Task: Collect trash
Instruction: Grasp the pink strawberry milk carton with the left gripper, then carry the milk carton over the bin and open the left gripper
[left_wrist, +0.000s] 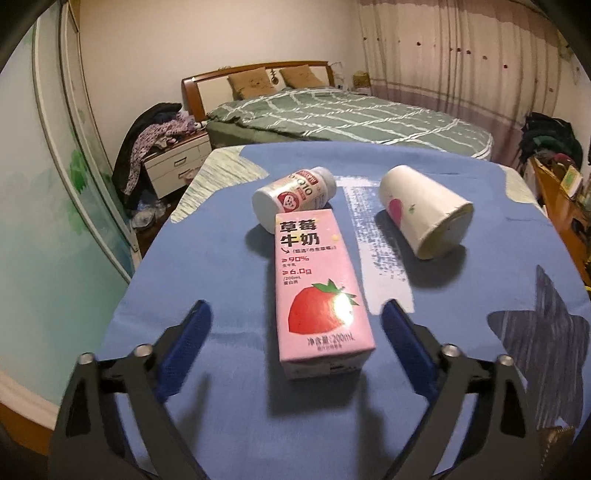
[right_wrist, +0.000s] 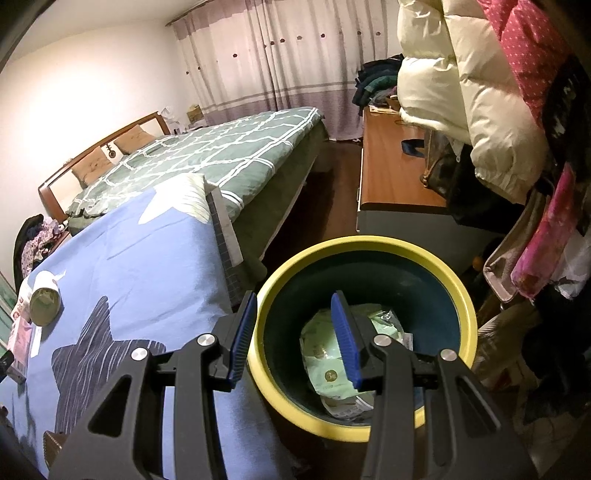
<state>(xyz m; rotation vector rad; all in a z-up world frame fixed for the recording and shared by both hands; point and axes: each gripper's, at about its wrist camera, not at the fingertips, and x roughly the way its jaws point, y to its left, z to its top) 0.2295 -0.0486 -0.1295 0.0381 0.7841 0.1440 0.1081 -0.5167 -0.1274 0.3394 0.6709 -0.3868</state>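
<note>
A pink strawberry milk carton (left_wrist: 317, 291) lies flat on the blue cloth (left_wrist: 229, 406). A small white bottle (left_wrist: 293, 197) lies on its side just behind it. A white paper cup (left_wrist: 424, 214) lies on its side to the right. My left gripper (left_wrist: 295, 321) is open, its blue pads either side of the carton's near end, not touching. My right gripper (right_wrist: 295, 314) is open and empty, straddling the yellow rim of a dark bin (right_wrist: 458, 288). A pale green wrapper (right_wrist: 328, 362) lies inside the bin. The cup (right_wrist: 42, 299) and carton (right_wrist: 20, 339) show at the far left.
A bed with a green checked cover (left_wrist: 351, 114) stands behind the table. A bedside cabinet with clothes (left_wrist: 170, 162) is at left. A wooden desk (right_wrist: 391, 173) and hanging coats (right_wrist: 480, 92) are right of the bin. The table edge (right_wrist: 236, 288) is next to the bin.
</note>
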